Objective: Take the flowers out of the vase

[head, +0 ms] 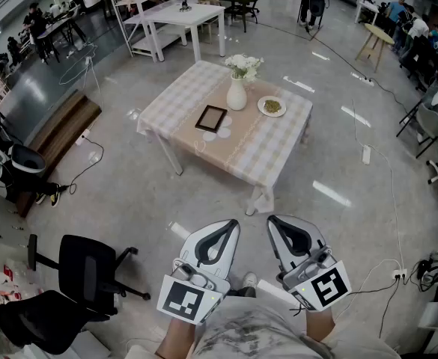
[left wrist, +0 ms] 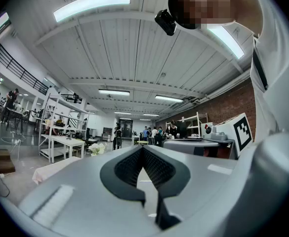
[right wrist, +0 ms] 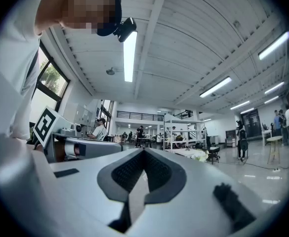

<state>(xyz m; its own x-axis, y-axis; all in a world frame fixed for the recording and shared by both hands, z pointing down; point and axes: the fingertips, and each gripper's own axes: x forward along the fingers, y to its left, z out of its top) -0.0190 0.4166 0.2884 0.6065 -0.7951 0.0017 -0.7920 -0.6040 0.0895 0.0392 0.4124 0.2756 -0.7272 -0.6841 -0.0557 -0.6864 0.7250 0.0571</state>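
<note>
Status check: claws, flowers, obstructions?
Both shut, empty: left claw, right claw, short of table. All flowers in vase, untouched. One chair off left, not blocking.

Head cam looks down at far table; claw cams level, both see flowers.

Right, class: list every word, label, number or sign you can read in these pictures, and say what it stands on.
No words or numbers can be read anywhere.
Left cube: black-and-white square marker, a pattern and not text.
Right cube: another such marker, no text.
Dark frame beside the vase: too small to read anything.
</note>
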